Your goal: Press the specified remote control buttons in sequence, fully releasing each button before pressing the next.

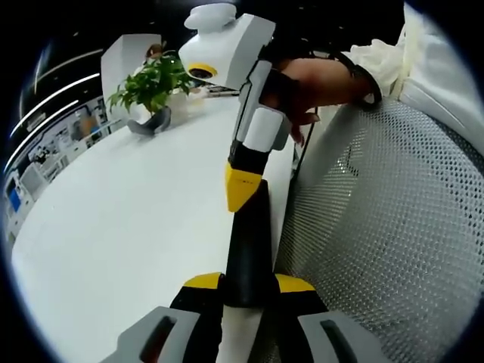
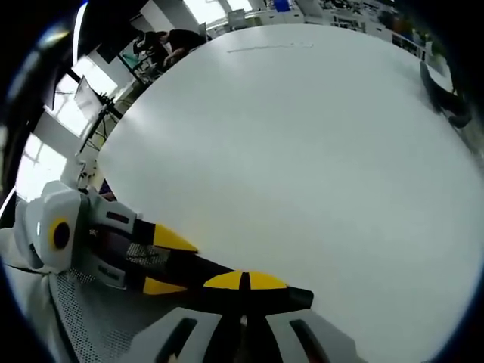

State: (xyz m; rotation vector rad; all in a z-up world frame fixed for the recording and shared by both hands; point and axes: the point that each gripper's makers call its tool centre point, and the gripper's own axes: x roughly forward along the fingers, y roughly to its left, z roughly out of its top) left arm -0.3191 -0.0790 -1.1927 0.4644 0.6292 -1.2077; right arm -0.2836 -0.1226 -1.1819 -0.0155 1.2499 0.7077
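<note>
A slim black remote control (image 1: 249, 242) stands edge-on between the yellow-tipped jaws of my left gripper (image 1: 249, 283), which is shut on it. Its buttons are hidden. My right gripper (image 1: 242, 185), held by a hand (image 1: 318, 83), comes down from the top with its yellow tips closed together and resting on the remote's far end. In the right gripper view, the right gripper (image 2: 246, 281) is shut, tips lying on the black remote (image 2: 296, 297). The left gripper (image 2: 168, 262) reaches in from the left, clamping the remote's other end.
A wide white table (image 1: 128, 219) stretches to the left, with a potted green plant (image 1: 151, 87) at its far end. A white mesh chair back (image 1: 378, 227) stands close on the right. A dark object (image 2: 446, 102) lies at the table's far right edge.
</note>
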